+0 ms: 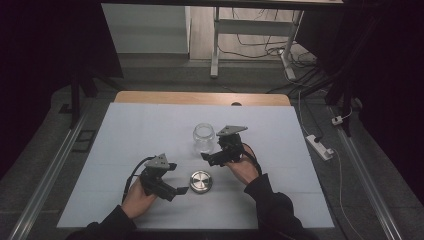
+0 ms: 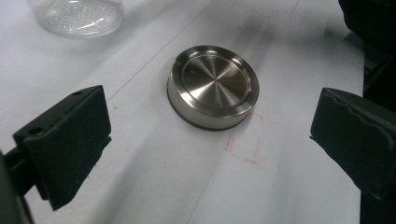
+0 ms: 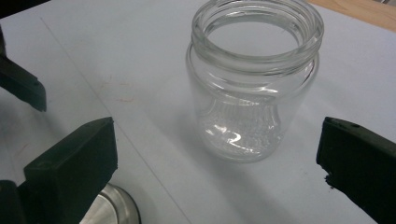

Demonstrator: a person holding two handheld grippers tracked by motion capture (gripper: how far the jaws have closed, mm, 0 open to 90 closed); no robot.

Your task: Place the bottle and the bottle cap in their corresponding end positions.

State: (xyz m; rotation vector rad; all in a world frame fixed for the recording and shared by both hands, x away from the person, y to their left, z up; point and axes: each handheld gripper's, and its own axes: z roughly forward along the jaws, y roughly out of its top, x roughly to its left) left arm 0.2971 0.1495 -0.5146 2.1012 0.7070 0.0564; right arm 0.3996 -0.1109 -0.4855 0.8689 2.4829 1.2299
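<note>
Both grippers, left (image 1: 181,190) and right (image 1: 204,156), gape wide, holding nothing. Lid (image 1: 200,181) lies mid-table between them; jar (image 1: 204,137) stands just beyond, uncapped. We judge approach underway: next, left straddles lid, right braces jar.

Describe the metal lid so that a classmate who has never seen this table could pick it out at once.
Start at the white sheet covering the table. Near its front middle, between the two hand-held grippers, lies the metal lid, just in front of the glass jar. It is a flat, round, brushed-steel disc with a raised rim, whereas the jar is tall, clear and open.
</note>
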